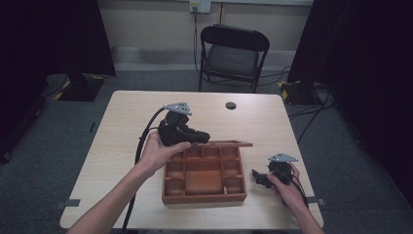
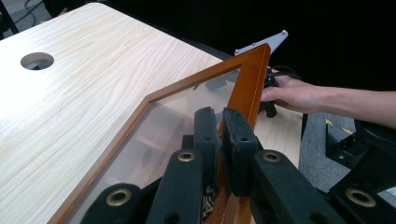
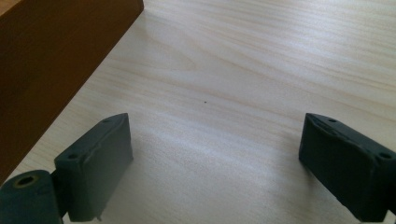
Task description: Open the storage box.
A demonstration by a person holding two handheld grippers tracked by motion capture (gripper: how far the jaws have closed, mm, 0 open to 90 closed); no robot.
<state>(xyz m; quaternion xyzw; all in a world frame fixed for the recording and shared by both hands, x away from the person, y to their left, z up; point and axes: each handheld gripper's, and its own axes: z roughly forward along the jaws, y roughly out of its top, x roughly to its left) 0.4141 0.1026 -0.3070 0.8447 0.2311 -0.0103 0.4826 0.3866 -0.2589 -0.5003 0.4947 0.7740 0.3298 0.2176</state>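
The counter [image 1: 122, 126] is the biggest thing before me, pale wood grain with a round cable hole [image 1: 231, 105] near its far edge. Beyond that far edge stands a black folding chair [image 1: 232, 56] on the grey floor, with dark curtains to either side.

I'll place everything from the wooden box [image 1: 204, 176], which sits on the near half of the counter. It is an open tray of small compartments around one larger middle well. Its lid [image 1: 229, 144], a brown wooden frame around a clear pane, is raised along the box's far side, and in the left claw view I can see through the pane to the compartments beneath.

My left claw [image 2: 220, 135] is over the far left corner of the box. It is pressed together on the lid's wooden frame, one pad on each face of the rail, nothing else between them. My left hand [image 1: 158, 151] wraps the body of the tool just left of the box, its cable trailing back along my forearm.

My right claw [image 1: 257, 178] rests on the counter just right of the box, pointing towards the box's side wall but not touching it. Its pads are spread wide with only bare counter between them; the box's brown wall [image 3: 56, 60] is near the left pad.
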